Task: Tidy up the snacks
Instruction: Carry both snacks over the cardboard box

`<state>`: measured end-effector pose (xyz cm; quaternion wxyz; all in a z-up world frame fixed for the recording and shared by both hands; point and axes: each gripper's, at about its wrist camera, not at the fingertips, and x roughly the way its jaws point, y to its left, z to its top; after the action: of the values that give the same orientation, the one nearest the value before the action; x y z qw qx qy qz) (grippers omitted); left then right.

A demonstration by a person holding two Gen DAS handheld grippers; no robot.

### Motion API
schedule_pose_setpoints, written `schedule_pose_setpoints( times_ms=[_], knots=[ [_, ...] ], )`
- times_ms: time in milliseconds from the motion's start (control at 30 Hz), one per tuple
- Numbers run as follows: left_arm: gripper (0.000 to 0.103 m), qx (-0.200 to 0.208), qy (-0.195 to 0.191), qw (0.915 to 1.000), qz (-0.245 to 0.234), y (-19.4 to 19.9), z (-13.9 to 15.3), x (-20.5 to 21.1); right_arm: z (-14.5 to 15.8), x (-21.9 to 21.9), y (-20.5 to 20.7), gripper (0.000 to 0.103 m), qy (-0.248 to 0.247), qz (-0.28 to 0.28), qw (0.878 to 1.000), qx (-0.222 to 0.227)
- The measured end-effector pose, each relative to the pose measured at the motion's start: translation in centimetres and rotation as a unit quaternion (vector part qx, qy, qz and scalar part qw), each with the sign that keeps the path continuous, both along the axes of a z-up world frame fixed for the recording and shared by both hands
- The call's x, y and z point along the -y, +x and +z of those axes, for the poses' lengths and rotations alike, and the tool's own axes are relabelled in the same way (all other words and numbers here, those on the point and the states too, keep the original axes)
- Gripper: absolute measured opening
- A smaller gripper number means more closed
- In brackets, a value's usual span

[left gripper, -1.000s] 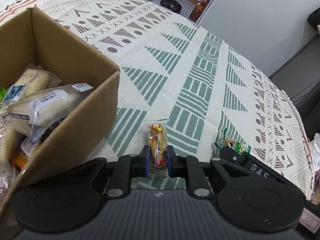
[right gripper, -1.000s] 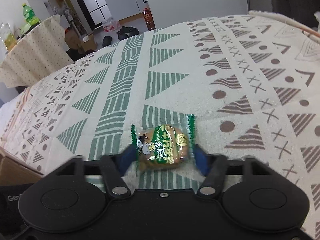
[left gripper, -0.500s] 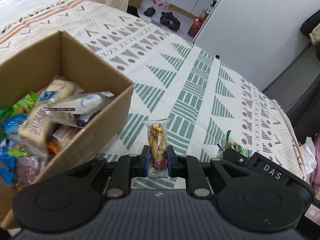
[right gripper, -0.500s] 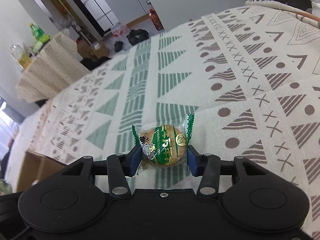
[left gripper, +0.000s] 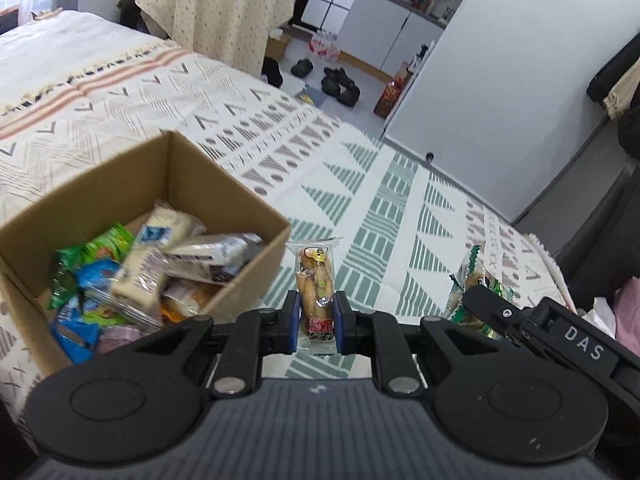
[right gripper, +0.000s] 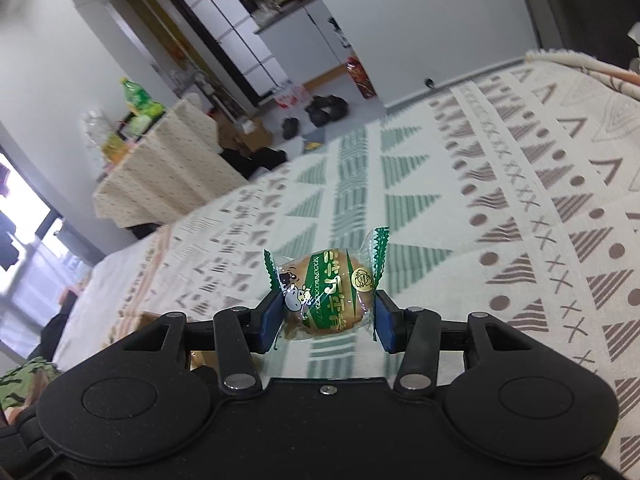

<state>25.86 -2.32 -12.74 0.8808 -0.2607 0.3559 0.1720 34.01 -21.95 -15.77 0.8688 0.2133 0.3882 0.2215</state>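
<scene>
Both grippers carry 1 snack each, lifted clear of the patterned blanket (left gripper: pixel 404 184). The left gripper (left gripper: pixel 316 322) is closed tight on a narrow orange snack packet (left gripper: pixel 316 288), held just beside the near corner of the cardboard box (left gripper: pixel 224 184). The right gripper (right gripper: pixel 326 316) has just been closing and now clamps a round green-wrapped cake (right gripper: pixel 326 290) between its pads. I judge this as the carrying step: next each hand must go over the box, already holding many packets, and release.
</scene>
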Motion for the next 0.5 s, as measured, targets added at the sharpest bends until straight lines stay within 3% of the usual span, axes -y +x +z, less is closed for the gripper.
schedule_pose_setpoints(
  times_ms=[500],
  knots=[
    [0.016, 0.028, 0.005, 0.9973, 0.067, -4.7, 3.4, -6.3, 3.0, -3.1, -2.9, 0.047, 0.030, 0.047, 0.997, 0.047]
  ],
)
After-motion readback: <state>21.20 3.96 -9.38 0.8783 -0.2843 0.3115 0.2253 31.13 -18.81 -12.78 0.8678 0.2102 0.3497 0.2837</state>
